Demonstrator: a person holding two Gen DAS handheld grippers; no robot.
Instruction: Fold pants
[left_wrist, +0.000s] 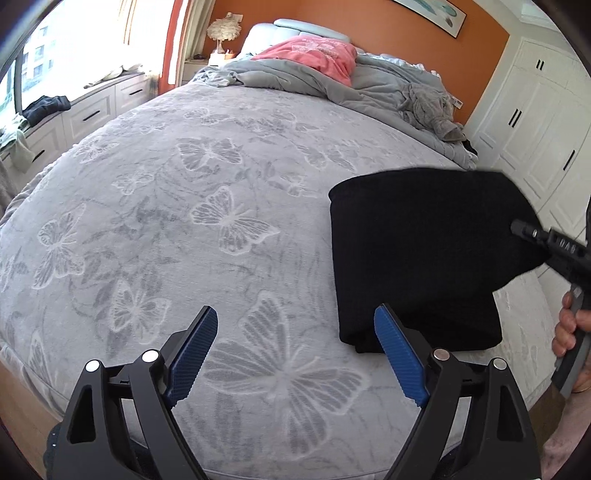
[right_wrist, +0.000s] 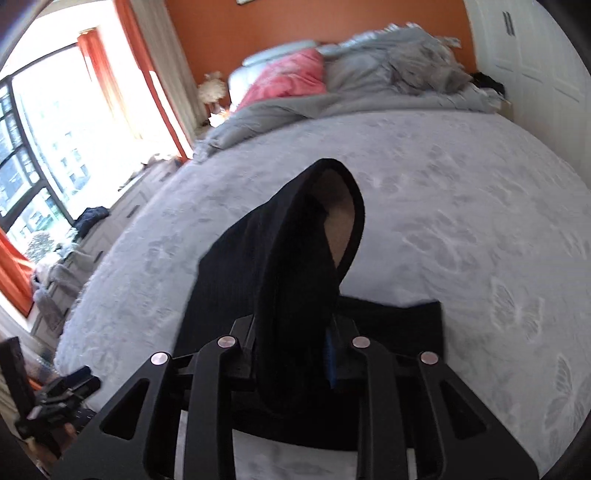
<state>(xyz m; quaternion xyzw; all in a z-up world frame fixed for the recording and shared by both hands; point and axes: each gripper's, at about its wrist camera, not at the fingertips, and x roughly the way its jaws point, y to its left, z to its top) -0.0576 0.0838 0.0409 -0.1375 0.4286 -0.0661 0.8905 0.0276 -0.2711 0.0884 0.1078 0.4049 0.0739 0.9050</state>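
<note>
the black pants (left_wrist: 413, 258) lie as a thick, already doubled bundle on the near right part of the bed (left_wrist: 155, 206), dark ribbed or knitted cloth, matte and heavy-looking, with rounded fold edges. the right gripper (right_wrist: 295, 354) is clamped on a raised fold of them: in the right wrist view the cloth stands up between the jaws as a soft loop with a paler lining showing inside, while the rest of the garment lies flat underneath. this looks like a late fold, one end lifted to be carried over the stack. the next move, as i judge it, calls for laying that flap across evenly so the edges meet, then letting go without dragging the pile. the left gripper (left_wrist: 295, 354) stands wide apart with nothing between its ribbed blue pads (left_wrist: 194, 354), hovering over the bedspread just beside the bundle's near corner, free to pin or smooth. the bedspread is plush pale grey with a woven butterfly pattern, soft enough to let the pile shift. farther back lie a rumpled grey duvet (left_wrist: 295, 79) and a pink pillow (left_wrist: 314, 55), against an orange wall, with white wardrobe doors (left_wrist: 535, 122) to the right.
</note>
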